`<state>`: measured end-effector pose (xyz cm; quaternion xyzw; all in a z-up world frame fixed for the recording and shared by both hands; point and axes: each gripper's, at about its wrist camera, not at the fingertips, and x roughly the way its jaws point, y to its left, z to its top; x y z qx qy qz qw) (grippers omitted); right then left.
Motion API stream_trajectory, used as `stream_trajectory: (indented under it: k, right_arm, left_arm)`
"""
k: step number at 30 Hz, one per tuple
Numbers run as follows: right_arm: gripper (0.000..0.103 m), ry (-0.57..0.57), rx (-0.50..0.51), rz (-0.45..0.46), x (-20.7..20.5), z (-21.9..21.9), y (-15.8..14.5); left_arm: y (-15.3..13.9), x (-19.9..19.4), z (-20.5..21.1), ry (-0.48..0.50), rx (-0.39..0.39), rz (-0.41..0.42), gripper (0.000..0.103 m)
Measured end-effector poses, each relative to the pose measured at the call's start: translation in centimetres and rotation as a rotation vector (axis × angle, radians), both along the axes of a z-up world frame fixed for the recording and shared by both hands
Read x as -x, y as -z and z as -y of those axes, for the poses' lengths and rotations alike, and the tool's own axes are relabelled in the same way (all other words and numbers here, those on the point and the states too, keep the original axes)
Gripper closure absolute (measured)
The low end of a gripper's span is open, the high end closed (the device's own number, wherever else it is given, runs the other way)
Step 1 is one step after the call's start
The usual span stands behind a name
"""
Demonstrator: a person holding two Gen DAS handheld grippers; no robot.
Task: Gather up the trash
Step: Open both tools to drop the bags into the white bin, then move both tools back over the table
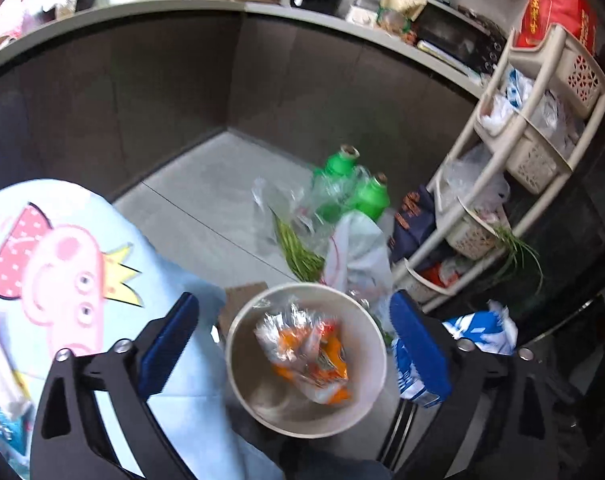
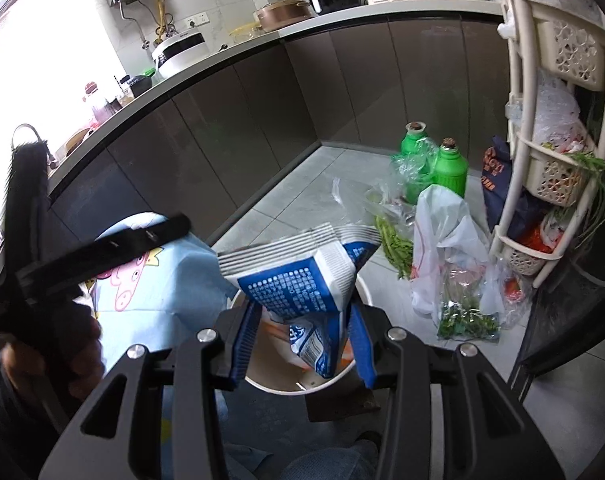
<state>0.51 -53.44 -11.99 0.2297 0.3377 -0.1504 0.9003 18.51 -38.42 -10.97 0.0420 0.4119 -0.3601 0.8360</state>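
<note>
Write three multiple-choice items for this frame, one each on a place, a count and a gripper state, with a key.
1. Where does the orange snack wrapper lie?
A. on the counter
B. inside the round bin
C. on the rack

2. How many green bottles stand on the floor?
A. one
B. two
C. four

3. What is the right gripper doing?
A. gripping a blue-and-white packet above the bin
B. hanging open and empty
C. clamping a bottle

Key: B, the wrapper sits within the bin's rim; B, two capped green bottles stand side by side; A, both blue pads press the packet.
</note>
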Motion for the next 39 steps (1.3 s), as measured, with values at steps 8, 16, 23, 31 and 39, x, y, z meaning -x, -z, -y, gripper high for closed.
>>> stream_trajectory:
  k: [8,16,23,31,39]
  right_arm:
    - [0.061,-0.035,-0.081,-0.058,-3.2,-0.8,5.1]
    - [0.051,-0.075,-0.112,-0.14,-7.0,-2.5,10.5]
    - [0.006,-0.07,-0.015,-0.082,-5.6,-3.0,7.1]
    - [0.004,-0.116,0.047,0.056,-2.0,-5.6,-1.3]
    - [0.004,-0.294,0.084,0.106,-1.4,-13.7,-6.7]
  left_arm:
    - [-1.5,0.1,-3.0,-0.064,0.008,0.008,0.009]
    - [-2.3,0.5,-5.6,-0.102,0.011,0.011,0.009]
    - [-4.3,0.7,-8.6,-0.15,0.053,0.01,0.009]
    - [-7.7,3.1,-14.3,-0.232,0.088,0.015,0.009]
    - [-10.1,6.9,-24.2,-0.325,0.087,0.048,0.009]
